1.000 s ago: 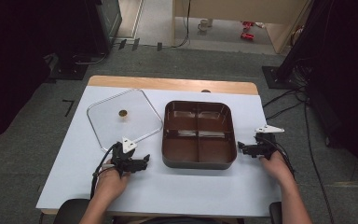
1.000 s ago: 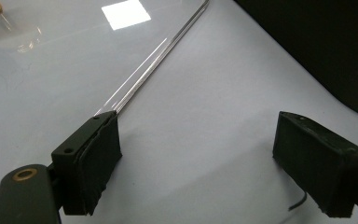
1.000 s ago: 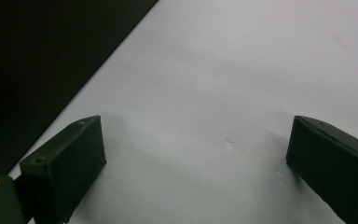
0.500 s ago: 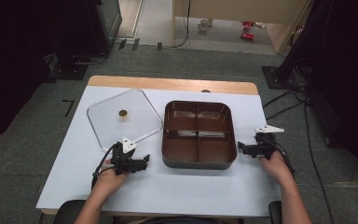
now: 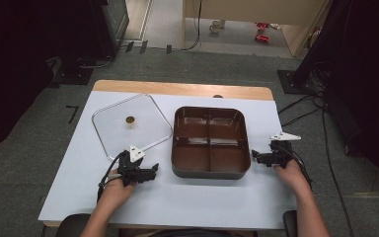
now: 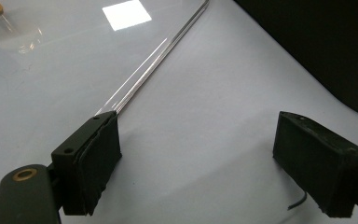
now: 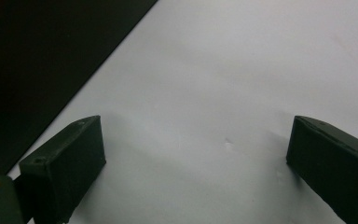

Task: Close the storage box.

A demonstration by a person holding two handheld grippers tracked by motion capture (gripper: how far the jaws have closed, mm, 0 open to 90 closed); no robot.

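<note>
Clear lid (image 5: 131, 127) flat on counter (image 5: 187, 207), centre-left of frame, just left of brown tray (image 5: 210, 142); looks light, stiff, slippery, likely brittle; best hold: small knob (image 5: 130, 120) or near edge

Left tool (image 5: 148, 173) and right tool (image 5: 256, 158) both spread apart, empty

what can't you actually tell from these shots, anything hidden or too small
- Brown tray: in the high view the near wall hides the floor just behind it; in both gripper views it is only a dark edge.
- Clear lid: its near corner is covered by the left gripper in the high view, so contact is unclear.
- Knob: too small to tell its material; cut off by the frame edge in the left gripper view.
- Items on the far floor: too small to identify.
</note>
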